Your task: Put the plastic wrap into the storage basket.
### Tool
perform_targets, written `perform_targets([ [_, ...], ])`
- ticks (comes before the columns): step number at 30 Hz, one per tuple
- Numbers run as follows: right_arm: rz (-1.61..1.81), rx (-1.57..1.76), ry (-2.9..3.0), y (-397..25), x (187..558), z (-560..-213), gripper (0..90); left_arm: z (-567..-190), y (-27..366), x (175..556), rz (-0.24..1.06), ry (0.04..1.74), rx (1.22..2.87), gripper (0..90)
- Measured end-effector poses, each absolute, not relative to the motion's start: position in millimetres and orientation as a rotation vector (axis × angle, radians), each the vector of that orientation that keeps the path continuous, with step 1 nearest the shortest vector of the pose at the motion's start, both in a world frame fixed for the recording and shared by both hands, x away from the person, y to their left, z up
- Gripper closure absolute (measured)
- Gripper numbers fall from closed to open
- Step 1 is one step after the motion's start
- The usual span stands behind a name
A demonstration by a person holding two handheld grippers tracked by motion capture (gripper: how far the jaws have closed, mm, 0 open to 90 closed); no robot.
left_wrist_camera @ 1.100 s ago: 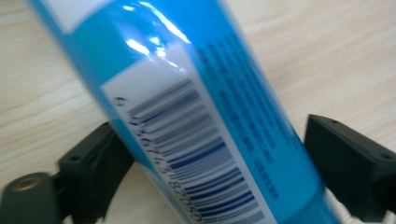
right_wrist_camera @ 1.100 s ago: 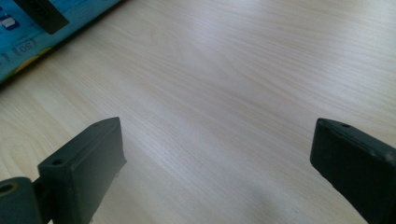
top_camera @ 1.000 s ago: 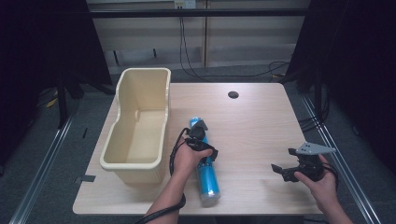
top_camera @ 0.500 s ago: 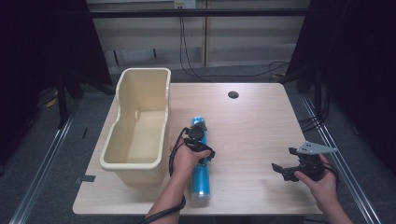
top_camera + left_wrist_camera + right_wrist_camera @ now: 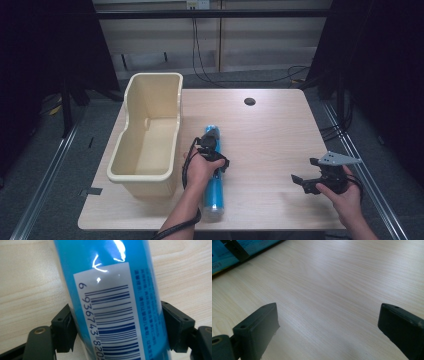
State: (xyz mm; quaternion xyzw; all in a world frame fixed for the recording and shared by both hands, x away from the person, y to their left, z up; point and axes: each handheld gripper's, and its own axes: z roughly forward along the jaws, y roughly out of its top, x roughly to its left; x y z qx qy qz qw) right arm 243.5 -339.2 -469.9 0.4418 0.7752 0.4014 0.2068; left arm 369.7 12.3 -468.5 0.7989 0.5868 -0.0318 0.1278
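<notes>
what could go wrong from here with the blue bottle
1. The left gripper has its fingers pressed on the curved sides of the glossy blue bottle, so it may slip or roll out on lifting.
2. The bottle is long and gripped near one part, so the free end could sag or swing.
3. The cream tub stands close beside it; a swinging end could knock its wall.
</notes>
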Motion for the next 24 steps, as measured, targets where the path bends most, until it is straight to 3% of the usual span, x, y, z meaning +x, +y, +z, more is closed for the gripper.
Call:
perform_targets([
  [5, 1.123, 1.234, 2.154, -341, 245, -470, 3.0, -463, 14, 369, -0.109, 1.7, 2.383, 32.0],
  [9, 1.126, 1.241, 2.152, -341, 244, -470, 3.0, -454, 15, 371, -0.166, 1.709, 2.389, 32.1],
  [24, 1.142, 1.234, 2.14, -343, 243, -468, 3.0, -415, 9, 372, -0.163, 1.677, 2.423, 32.2],
])
